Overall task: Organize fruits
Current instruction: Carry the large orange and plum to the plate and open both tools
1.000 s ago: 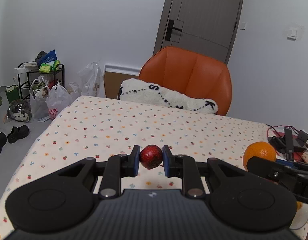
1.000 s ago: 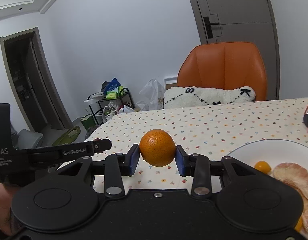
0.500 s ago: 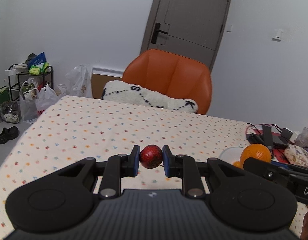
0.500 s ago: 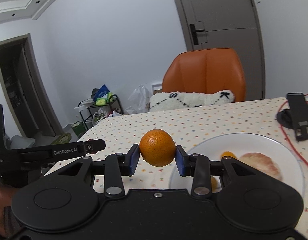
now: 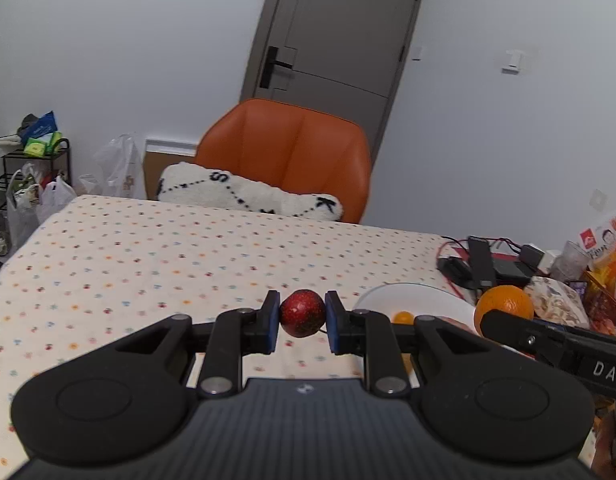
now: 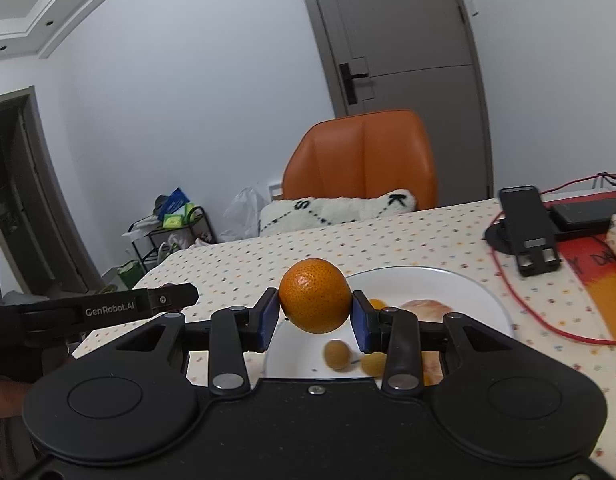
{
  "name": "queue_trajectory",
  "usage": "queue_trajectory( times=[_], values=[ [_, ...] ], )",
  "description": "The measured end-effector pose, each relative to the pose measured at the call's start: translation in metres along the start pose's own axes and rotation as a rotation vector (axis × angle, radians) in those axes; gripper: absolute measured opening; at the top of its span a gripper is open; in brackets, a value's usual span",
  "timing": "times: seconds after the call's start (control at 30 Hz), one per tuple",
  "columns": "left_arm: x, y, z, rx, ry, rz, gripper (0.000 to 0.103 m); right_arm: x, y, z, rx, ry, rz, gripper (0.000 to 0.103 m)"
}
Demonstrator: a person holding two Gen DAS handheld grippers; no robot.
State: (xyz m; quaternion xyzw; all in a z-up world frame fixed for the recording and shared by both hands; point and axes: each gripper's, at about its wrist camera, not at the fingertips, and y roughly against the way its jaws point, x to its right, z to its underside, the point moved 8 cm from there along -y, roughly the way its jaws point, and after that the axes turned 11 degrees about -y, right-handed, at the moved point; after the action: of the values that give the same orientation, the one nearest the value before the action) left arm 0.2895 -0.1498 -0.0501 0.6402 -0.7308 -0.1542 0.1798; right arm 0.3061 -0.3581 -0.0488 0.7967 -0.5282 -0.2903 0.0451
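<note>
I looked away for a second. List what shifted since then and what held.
Both grippers swung right toward the white plate; the right gripper now hangs over its near left part. Nothing was released: the orange stays clamped in the right jaws, the red fruit in the left gripper.

a lived-in home, likely a dining corner of a flat: a table under a cream cloth printed with small fruits and flowers (image 5: 155, 248), an orange padded leather chair (image 5: 287, 152) holding a fluffy white cushion with black letters (image 5: 247, 194), a grey panelled door with a black lever handle (image 5: 332, 28), and a black wire rack of groceries and plastic bags (image 5: 23, 176) by the white wall.
</note>
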Motion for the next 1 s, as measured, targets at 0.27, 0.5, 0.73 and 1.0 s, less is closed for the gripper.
queue_trajectory(
  times=[0.27,0.5,0.73,1.0],
  values=[
    [0.029,-0.005,0.0,-0.006,-0.022,0.038,0.022,0.021,0.01,-0.002,0.016,-0.018,0.029,0.036],
    [0.051,-0.015,0.005,-0.029,-0.039,0.078,0.022,0.032,0.013,0.001,0.012,-0.034,0.04,0.037],
    [0.065,-0.025,0.012,-0.061,-0.039,0.117,0.024,0.034,0.012,0.007,-0.001,-0.039,0.039,0.037],
    [0.046,-0.019,0.014,-0.057,-0.007,0.085,0.027,0.029,0.005,0.016,-0.024,-0.038,0.028,0.037]
  ],
)
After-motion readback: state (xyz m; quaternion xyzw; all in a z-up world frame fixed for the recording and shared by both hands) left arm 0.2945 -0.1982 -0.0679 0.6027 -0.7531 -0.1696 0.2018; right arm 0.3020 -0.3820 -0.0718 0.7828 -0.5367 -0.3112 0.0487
